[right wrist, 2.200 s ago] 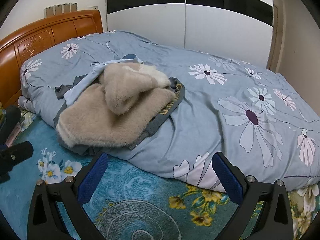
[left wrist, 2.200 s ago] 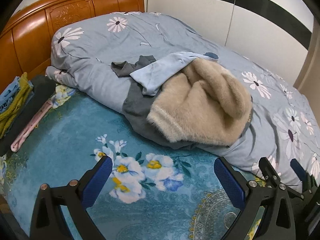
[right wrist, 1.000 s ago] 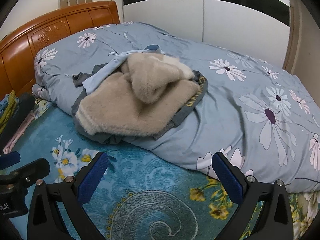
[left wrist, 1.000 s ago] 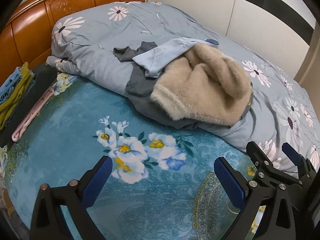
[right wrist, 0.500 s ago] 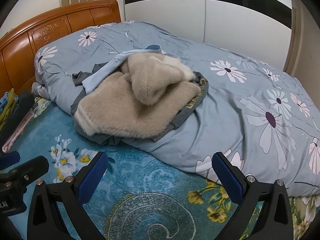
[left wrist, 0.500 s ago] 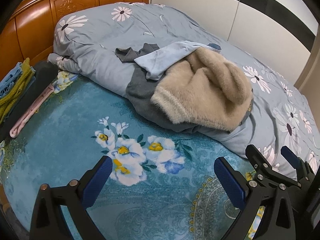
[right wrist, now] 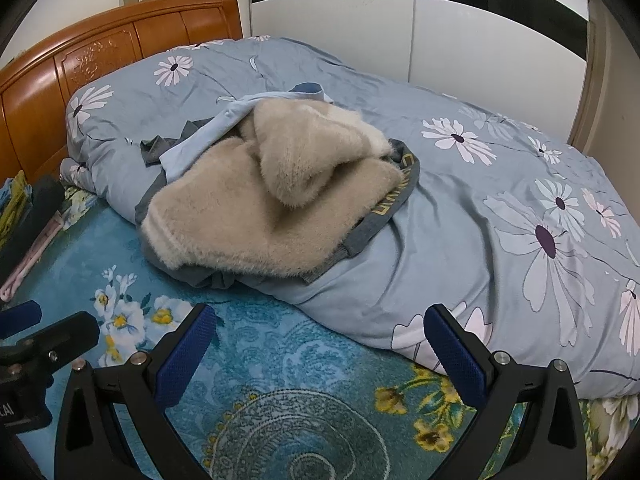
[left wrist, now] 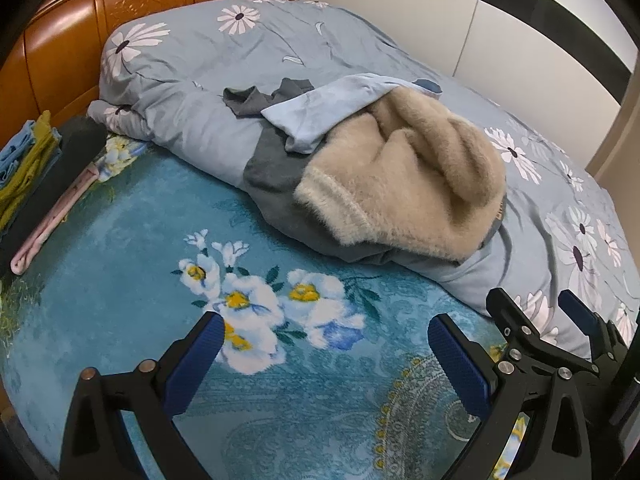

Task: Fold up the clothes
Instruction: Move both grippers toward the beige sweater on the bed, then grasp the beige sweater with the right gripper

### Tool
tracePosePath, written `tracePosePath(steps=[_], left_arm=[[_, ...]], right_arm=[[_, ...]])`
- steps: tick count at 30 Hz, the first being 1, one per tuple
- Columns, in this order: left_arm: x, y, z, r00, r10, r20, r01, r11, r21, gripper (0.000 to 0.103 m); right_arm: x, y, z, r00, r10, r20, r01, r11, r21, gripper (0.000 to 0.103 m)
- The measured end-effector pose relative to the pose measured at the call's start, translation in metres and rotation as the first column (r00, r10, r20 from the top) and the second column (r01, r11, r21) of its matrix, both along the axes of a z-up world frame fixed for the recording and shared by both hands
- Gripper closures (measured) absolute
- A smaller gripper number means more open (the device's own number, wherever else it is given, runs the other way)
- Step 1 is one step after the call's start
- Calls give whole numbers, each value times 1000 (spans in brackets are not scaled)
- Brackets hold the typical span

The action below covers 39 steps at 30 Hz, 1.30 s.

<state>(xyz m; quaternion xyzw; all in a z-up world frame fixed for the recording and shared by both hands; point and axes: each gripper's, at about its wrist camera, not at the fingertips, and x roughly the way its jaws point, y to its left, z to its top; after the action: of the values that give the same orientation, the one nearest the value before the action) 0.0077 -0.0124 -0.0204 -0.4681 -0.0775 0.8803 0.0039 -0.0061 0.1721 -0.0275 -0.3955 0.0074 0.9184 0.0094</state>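
A pile of clothes lies on the rolled grey-blue floral duvet [left wrist: 192, 92] [right wrist: 480, 240]. On top is a fluffy beige garment [left wrist: 404, 184] [right wrist: 272, 216]. Under it are a grey garment [left wrist: 276, 184] [right wrist: 400, 196] and a light blue garment [left wrist: 320, 108] [right wrist: 204, 140]. My left gripper [left wrist: 320, 360] is open and empty over the teal floral bedsheet [left wrist: 132, 264], short of the pile. My right gripper [right wrist: 320, 348] is open and empty over the same sheet [right wrist: 280, 360], in front of the pile. The right gripper also shows in the left wrist view [left wrist: 536, 320], and part of the left gripper in the right wrist view [right wrist: 24, 336].
A wooden headboard [left wrist: 100, 8] [right wrist: 80, 64] stands at the left. Folded yellow-green and blue clothes [left wrist: 24, 160], a dark roll [left wrist: 60, 168] and a pink item [left wrist: 52, 220] lie at the left edge. White wardrobe doors [right wrist: 400, 32] stand behind the bed.
Both grippers have moved slightly closer to the clothes pile. Both stay open and empty. The clothes have not moved.
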Motion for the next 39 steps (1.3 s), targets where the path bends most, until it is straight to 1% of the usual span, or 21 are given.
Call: tracePosePath(steps=[2,5,7,11,15,17,18,20,21,22,23,24,27,29,30,31,32,33,34,37,39], left_arm=[[0,-3,-2,1000,0,1,0,1000,15,0],[3,-12,-2,1000,19,-19,-19,1000,24,0],[7,-21,-1,998,42,-47,-41,999,31,0],[13,-40,-4,993,97,-63,-93,994,54,0],[18,-52,-8,989,134,-61,-134,991,2,0],[19,-58,-11,987,150,-56,-150,989,-10,0],[20,-60,-12,986,157,-51,-157,987,-14,0],[22,-64,-15,987,160,-34,-161,987,-20,0],[25,-67,-16,987,161,-27,-161,987,-22,0],[27,-69,-16,986,163,-26,-164,986,-24,0],[29,-71,-17,986,166,-27,-166,986,-27,0],[32,-75,-17,985,172,-29,-173,984,-31,0],[38,-85,-21,980,198,-22,-199,980,-29,0],[41,-92,-25,975,222,-17,-222,975,-18,0],[43,-95,-27,973,232,-9,-232,973,-11,0],[45,-98,-29,970,243,0,-243,970,-4,0],[46,-100,-30,969,247,8,-247,969,2,0],[48,-102,-31,968,249,16,-250,968,7,0],[50,-103,-33,967,252,23,-252,968,13,0],[55,-107,-34,965,261,39,-261,965,16,0],[57,-107,-34,962,268,46,-269,962,35,0]], right_arm=[[-3,1,-2,1000,5,4,-5,1000,-5,0],[-14,4,-1,1000,11,0,-11,1000,-6,0],[-29,7,7,1000,19,-17,-19,1000,-4,0],[-70,9,25,999,37,-39,-37,999,0,0],[-114,-4,45,995,72,-65,-70,997,33,0],[-132,-19,51,990,121,-76,-118,992,50,0],[-142,-25,52,988,142,-65,-139,989,54,0],[-159,-30,45,992,128,-17,-127,990,59,0],[-168,-30,38,994,106,12,-106,992,69,3],[-177,-29,31,996,83,43,-86,993,80,10],[-184,-28,22,995,62,73,-68,994,91,15],[-187,-26,16,994,44,97,-54,993,102,24],[-188,-24,5,993,37,112,-52,989,136,26],[-186,-24,5,993,49,112,-67,985,161,30],[-185,-24,5,992,53,111,-73,982,177,36],[-183,-24,7,993,54,108,-74,979,189,44],[-181,-22,11,994,53,100,-71,978,195,49],[-179,-21,16,995,50,88,-67,976,206,61],[-178,-20,22,997,46,69,-61,972,226,69],[-174,-17,41,997,70,40,-79,958,275,73],[-170,-10,54,996,84,34,-90,961,262,74]])
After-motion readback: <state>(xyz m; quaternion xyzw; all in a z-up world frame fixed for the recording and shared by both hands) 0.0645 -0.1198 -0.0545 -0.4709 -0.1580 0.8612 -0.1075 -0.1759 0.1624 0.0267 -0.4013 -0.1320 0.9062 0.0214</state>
